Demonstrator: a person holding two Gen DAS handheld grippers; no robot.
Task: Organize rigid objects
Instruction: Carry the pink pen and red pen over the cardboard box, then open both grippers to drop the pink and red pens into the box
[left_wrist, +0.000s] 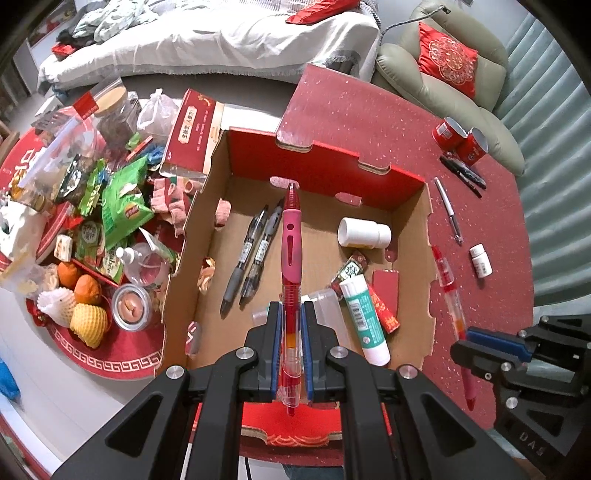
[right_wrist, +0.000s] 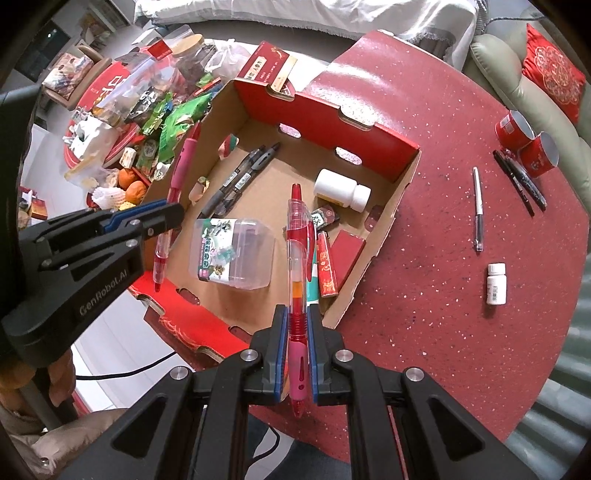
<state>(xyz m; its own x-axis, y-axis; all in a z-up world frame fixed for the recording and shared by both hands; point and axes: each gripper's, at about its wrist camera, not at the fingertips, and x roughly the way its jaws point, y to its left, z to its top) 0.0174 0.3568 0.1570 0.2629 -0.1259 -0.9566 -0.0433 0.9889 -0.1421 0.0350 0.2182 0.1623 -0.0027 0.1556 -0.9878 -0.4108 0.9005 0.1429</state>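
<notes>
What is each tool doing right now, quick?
Left tool: closed on a red pen over the box.
Right tool: closed on another red pen.

Glossy plastic pen (left_wrist: 291, 236), cardboard box (left_wrist: 325, 162)

From my feed I see a round table (left_wrist: 369, 110) covered in glittery dark-red cloth, and behind it a bed or sofa draped in a white fringed throw (left_wrist: 229, 40) with crumpled clothes piled on its left end. To the right sits a grey-green leather armchair (left_wrist: 443, 85) with a red embroidered cushion (left_wrist: 447, 59) — a second red cushion (left_wrist: 317, 11) lies on the white throw. Pale teal ribbed curtain (left_wrist: 546, 122) fills the far right, the floor (left_wrist: 48, 387) looks light and glossy, and the lighting is even — bright indoor.
</notes>
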